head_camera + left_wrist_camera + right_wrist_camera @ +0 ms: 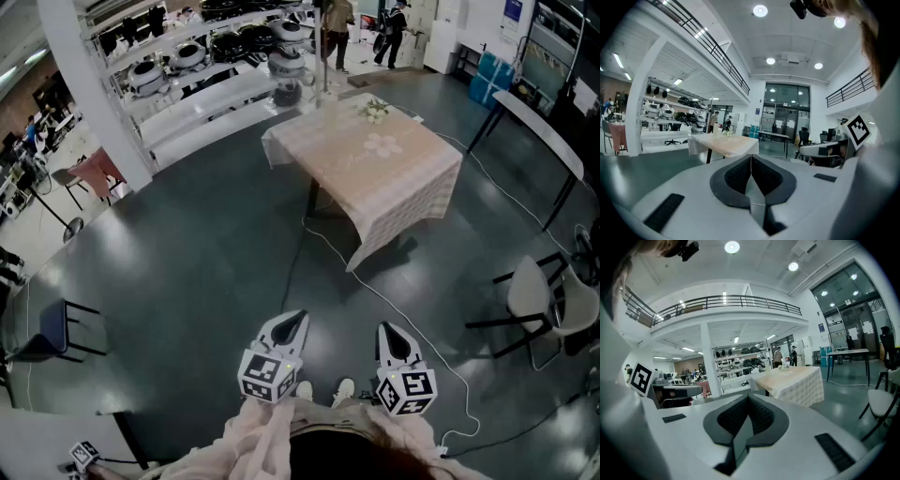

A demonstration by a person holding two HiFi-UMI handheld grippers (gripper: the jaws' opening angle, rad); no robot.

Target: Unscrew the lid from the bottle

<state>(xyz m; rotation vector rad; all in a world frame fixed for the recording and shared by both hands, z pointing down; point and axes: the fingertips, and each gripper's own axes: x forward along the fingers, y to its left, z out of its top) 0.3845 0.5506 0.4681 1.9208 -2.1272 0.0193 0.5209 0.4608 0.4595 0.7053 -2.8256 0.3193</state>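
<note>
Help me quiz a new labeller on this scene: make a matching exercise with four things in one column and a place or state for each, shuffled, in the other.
Things:
1. left gripper
2. table
3. flowers
4. cable

Descriptions:
A. lies on the floor
B. jaws together, nothing between them
C. covered with a pale checked cloth
D. on the table's far part

Pairs: 1-B, 2-C, 3-D, 4-A
</note>
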